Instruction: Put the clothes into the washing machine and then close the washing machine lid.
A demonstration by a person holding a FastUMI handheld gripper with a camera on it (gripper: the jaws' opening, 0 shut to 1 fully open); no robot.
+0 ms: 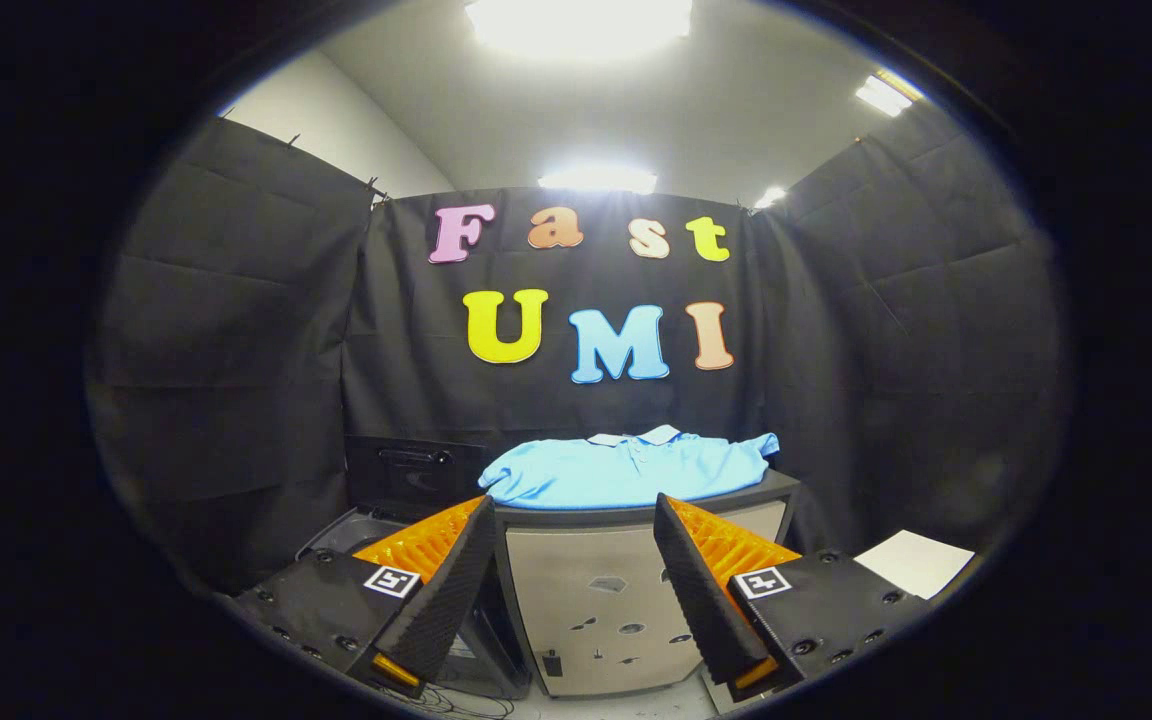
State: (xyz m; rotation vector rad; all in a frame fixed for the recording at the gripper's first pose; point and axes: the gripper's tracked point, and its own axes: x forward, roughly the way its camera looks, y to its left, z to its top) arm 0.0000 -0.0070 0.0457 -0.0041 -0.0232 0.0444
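While the claw (573, 505) was held level and aimed straight ahead, its two fingers were spread wide apart and nothing was gripped between them. Ribbed, wedge-shaped pads (456, 590) were seen on the inner faces, and a square printed marker was carried on each finger block. Just beyond the fingertips, a soft light-blue polo shirt (628, 468) with a paler collar was laid flat and spread out, its sleeves draped toward either side. It was rested on the dark top of a boxy, pale-fronted cabinet (601, 600), whose smooth front panel was dotted with small dark marks and was framed in the gap between the fingers. To the left of that cabinet, behind the left finger, a dark, glossy washing machine (414, 475) was partly seen, a raised black panel standing at its back; whether its lid was up could not be told for certain. A flat white sheet (914, 562) was lying to the right, past the right finger.
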